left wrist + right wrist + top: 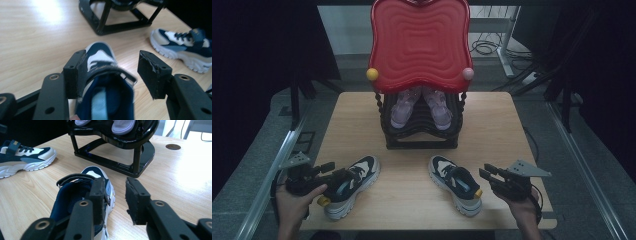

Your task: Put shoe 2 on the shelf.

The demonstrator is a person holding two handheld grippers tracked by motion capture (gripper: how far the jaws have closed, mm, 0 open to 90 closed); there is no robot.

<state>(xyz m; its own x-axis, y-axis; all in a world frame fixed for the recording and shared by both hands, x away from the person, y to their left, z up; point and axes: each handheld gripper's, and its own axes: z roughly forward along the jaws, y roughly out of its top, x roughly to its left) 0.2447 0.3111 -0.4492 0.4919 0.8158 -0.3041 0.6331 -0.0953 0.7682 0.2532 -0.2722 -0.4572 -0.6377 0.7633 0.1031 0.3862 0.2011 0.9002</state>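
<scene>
Between grippers, two sneakers [349,185] [457,184]

Pale wooden table [492,130] at centre, light grain, with a round cable hole [173,146] near one edge and a bright glare patch [48,11] from overhead light. Grey floor [247,170] all around, dim. Metal rails [269,175] along left and right of the table, running near to far. Black curtains [257,45] at far left and far right, swallowing most of the light. Beyond the table, a lighter strip of wall or panel [344,30]. At far right, a white desk leg [511,35] with loose black cables [484,47] coiled on the floor beside it. Dark overall, brightest at the far middle.
</scene>
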